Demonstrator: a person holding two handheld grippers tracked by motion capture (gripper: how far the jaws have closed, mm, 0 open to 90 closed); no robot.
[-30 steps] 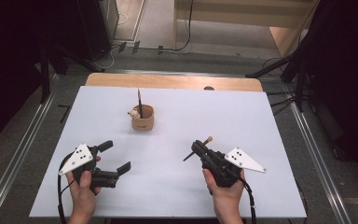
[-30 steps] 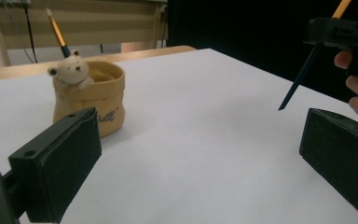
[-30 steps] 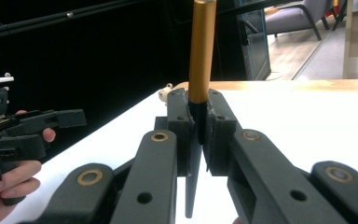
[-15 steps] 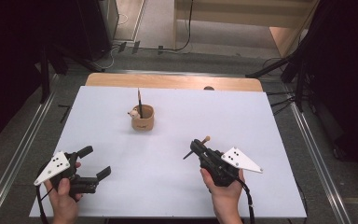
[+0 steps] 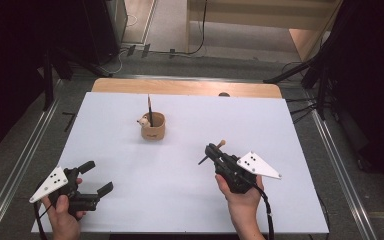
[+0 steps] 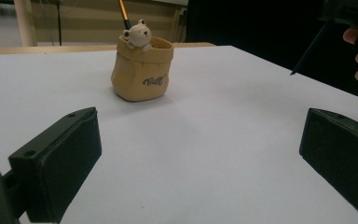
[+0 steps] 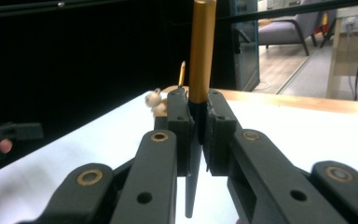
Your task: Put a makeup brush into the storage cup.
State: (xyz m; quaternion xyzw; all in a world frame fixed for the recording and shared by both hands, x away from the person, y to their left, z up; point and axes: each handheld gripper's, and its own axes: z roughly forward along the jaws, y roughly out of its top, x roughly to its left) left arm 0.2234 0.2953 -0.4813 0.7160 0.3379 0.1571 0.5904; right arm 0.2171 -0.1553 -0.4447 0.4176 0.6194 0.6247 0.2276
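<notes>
Right gripper [image 5: 211,151] jaws clenched on a pen [image 7: 201,60], held above the white table [image 5: 280,130] near its front edge. Left gripper [image 5: 96,177] jaws spread wide, nothing held, at the near left corner. Bear-trimmed pen cup [image 5: 153,127], one pen inside, stands farther back at mid-table. Risk judged: cup tipped if the pen is brought in off-centre against its rim. Dark curtains and grey floor are seen beyond.

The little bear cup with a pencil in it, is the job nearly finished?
Partly. One orange-and-black pencil already stands in the tan bear-faced cup. The right gripper is clamped on a second orange-and-black pencil, apart from the cup. The left gripper is open and holds nothing. Probably left: carrying that pencil to the cup and dropping it in.
</notes>
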